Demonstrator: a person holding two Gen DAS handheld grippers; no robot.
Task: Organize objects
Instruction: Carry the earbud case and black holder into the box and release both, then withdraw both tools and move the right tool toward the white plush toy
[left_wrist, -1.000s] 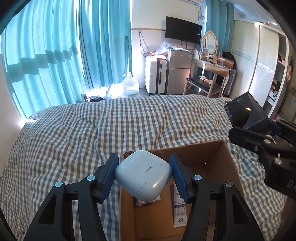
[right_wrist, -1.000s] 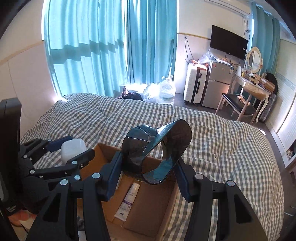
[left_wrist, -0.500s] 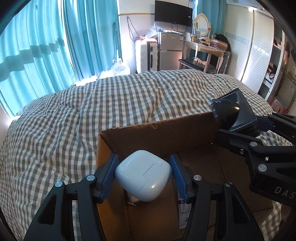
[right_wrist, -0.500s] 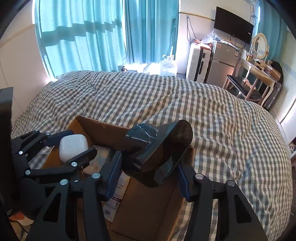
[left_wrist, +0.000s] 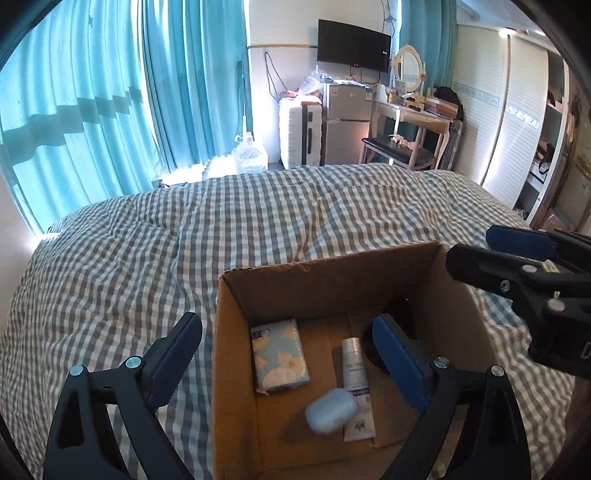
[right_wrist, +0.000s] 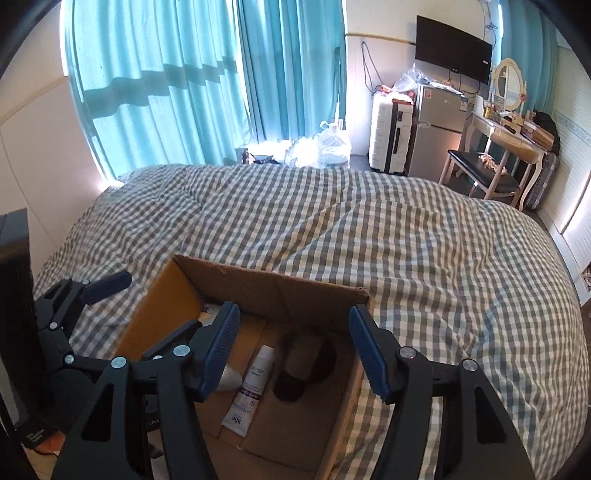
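An open cardboard box sits on the checked bed. On its floor a white rounded case lies loose across a white tube. My left gripper hangs above the box's left wall with its jaws opening wide and nothing between them. In the right wrist view a dark glossy object lies on the box floor beside the tube. My right gripper hovers over it, jaws opening, pads clear of it. The left gripper's finger hides most of the dark object in the left wrist view.
A pale blue patterned tissue packet lies at the box's back left. The grey-checked duvet spreads around the box. A black upright thing stands at the left edge. Teal curtains, a white suitcase, a fridge and a dressing table lie beyond the bed.
Both grippers have spread their jaws and let go. The white case has dropped from the left gripper onto the tube, and the dark object from the right gripper into the box.
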